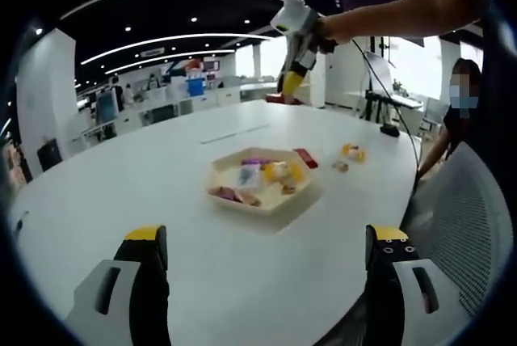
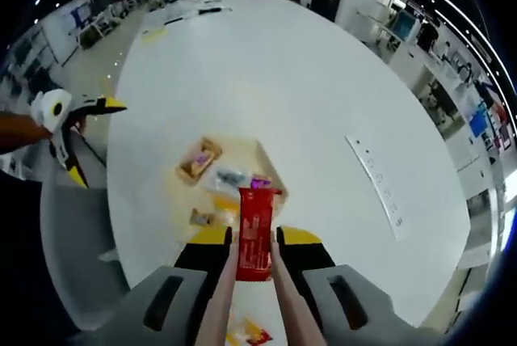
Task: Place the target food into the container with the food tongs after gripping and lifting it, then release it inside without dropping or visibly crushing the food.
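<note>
High over the table my right gripper [image 2: 254, 237] is shut on a pair of pale food tongs [image 2: 220, 301]. The tongs pinch an upright red packet [image 2: 254, 231]. Below it lies a beige hexagonal tray [image 2: 252, 156] with several wrapped foods inside. In the left gripper view the same tray [image 1: 266, 204] sits mid-table, and the right gripper [image 1: 291, 81] hangs far above and behind it on a person's arm. My left gripper [image 1: 268, 237] stands open near the table's front edge with nothing between its jaws; it also appears as the left gripper [image 2: 95, 141] at the table's side.
A red bar [image 1: 305, 158], a yellow snack [image 1: 352, 152] and a small brown piece [image 1: 340, 166] lie on the white table [image 1: 161, 168] beside the tray. A grey mesh chair [image 1: 468, 225] stands at the right, with a seated person [image 1: 456, 120] beyond it.
</note>
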{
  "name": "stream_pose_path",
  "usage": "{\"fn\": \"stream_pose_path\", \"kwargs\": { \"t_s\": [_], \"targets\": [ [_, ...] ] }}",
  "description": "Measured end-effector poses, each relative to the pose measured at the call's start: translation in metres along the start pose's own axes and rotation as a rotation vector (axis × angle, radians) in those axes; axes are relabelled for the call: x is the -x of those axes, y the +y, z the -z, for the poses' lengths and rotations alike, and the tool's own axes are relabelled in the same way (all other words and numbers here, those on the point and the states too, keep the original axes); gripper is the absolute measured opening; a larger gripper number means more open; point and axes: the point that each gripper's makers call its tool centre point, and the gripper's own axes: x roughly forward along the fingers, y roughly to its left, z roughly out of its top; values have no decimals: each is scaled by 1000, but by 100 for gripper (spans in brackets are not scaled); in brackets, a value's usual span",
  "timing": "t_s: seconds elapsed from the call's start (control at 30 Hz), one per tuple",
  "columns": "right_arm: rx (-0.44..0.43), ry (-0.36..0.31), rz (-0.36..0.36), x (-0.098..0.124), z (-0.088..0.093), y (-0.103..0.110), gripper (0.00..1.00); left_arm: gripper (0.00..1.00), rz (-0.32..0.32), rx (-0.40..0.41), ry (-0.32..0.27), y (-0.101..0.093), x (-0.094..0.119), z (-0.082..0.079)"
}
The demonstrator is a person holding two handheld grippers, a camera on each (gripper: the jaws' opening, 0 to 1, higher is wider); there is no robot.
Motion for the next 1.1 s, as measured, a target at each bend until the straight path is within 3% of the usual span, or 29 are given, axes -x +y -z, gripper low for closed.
{"fn": "stream_pose_path", "kwargs": {
  "t_s": [1.1],
  "targets": [
    [93, -25, -88, -23, -44, 62, 21, 99, -10, -2, -14, 2, 1, -3]
  ]
}}
